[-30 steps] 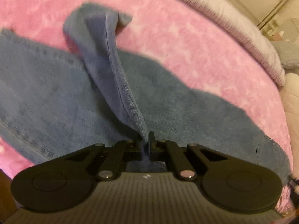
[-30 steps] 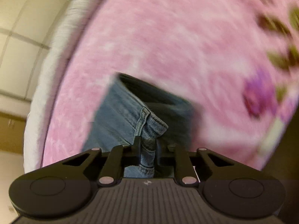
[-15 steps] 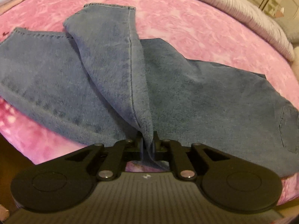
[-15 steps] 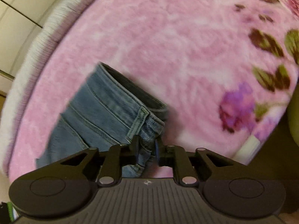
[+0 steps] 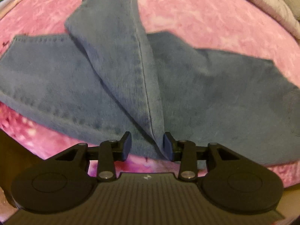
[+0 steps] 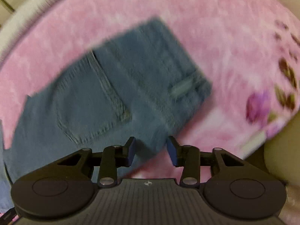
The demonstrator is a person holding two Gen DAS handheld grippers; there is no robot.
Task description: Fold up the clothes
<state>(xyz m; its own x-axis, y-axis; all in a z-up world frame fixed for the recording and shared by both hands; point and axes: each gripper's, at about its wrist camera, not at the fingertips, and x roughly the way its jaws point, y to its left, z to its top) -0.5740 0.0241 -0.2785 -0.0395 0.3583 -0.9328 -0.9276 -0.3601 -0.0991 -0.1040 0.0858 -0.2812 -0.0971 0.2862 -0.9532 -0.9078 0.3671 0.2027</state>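
Lying flat on a pink blanket (image 5: pixel 196 13), the jeans (image 5: pixel 206 93) fill most of the left wrist view, with one leg (image 5: pixel 116 56) folded across the other at a slant, its hem toward the far side. That folded leg narrows to a crease that runs down between the fingers of the left gripper (image 5: pixel 147 146). Its jaws are opening: the crease lies against the right-hand pad (image 5: pixel 167 146), while the other pad stands clear of the cloth, so nothing is pinched.

The right wrist view is blurred. It shows the waist end of the jeans (image 6: pixel 131 86) on the same blanket (image 6: pixel 215 37), with a back pocket (image 6: pixel 88 101) and a belt loop (image 6: pixel 181 88) facing up. The right gripper (image 6: pixel 151 151) hangs over the near edge of the denim, its jaws opening too; cloth shows in the gap below them, but neither pad presses on it. A flower print (image 6: pixel 258 105) marks the blanket's right edge.
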